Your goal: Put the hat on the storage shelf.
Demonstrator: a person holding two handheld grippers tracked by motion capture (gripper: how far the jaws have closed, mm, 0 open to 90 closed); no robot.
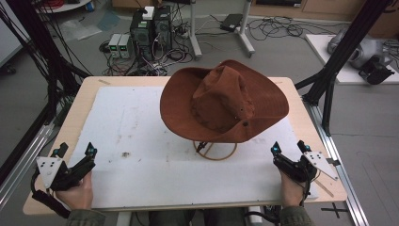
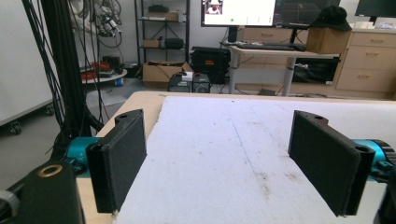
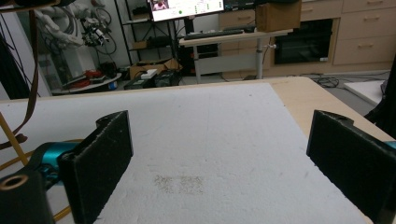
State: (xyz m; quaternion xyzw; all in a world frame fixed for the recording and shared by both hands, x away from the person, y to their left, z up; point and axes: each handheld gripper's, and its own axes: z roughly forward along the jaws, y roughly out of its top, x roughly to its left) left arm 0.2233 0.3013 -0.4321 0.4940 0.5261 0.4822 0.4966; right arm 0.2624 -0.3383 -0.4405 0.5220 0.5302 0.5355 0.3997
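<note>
I hold the left gripper (image 1: 75, 153) and right gripper (image 1: 290, 147) at the surface's (image 1: 141, 141) near corners, jaws wide, the brown hat (image 1: 221, 101) well apart on its wire stand (image 1: 215, 150).

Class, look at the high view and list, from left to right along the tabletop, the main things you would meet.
Left gripper with its jaws apart → brown wide-brimmed felt hat on a thin wooden ring stand → right gripper with its jaws apart.

My counter (image 1: 84, 96) is light wood, covered almost edge to edge by a white foam sheet (image 1: 141, 141) bearing faint brown stains. A wire stand (image 1: 215, 150) rests on the sheet, carrying a brown hat (image 1: 221, 101).
</note>
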